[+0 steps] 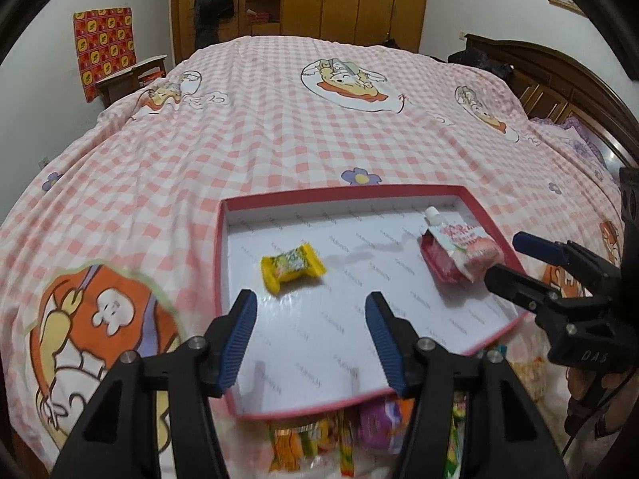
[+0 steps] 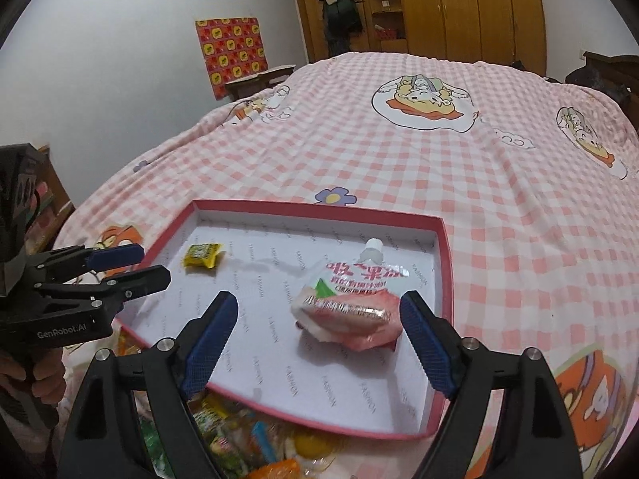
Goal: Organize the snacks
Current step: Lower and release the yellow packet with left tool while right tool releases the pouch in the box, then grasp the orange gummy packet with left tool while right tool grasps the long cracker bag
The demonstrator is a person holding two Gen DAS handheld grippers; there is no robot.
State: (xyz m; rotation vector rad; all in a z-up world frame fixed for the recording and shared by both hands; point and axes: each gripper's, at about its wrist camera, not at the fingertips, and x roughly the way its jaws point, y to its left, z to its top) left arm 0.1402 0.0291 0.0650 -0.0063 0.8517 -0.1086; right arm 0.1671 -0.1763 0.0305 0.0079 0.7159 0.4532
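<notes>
Left hand-held gripper [image 1: 309, 311] open, empty; right hand-held gripper [image 2: 319, 315] open, empty; candy [image 1: 291, 267], pouch [image 2: 351, 303] in box [image 2: 319, 209].

Snack pile [image 2: 247, 443] blurred, partly hidden

Checked bed [image 1: 279, 127] — red-rimmed box [image 1: 339, 193]

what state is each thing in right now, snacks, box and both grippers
red box: open, no lid, on the bed
yellow candy: wrapped, lying loose in the box
pink jelly pouch: capped, lying in the box
snack pile: outside the box
left gripper: open, empty
right gripper: open, empty
</notes>
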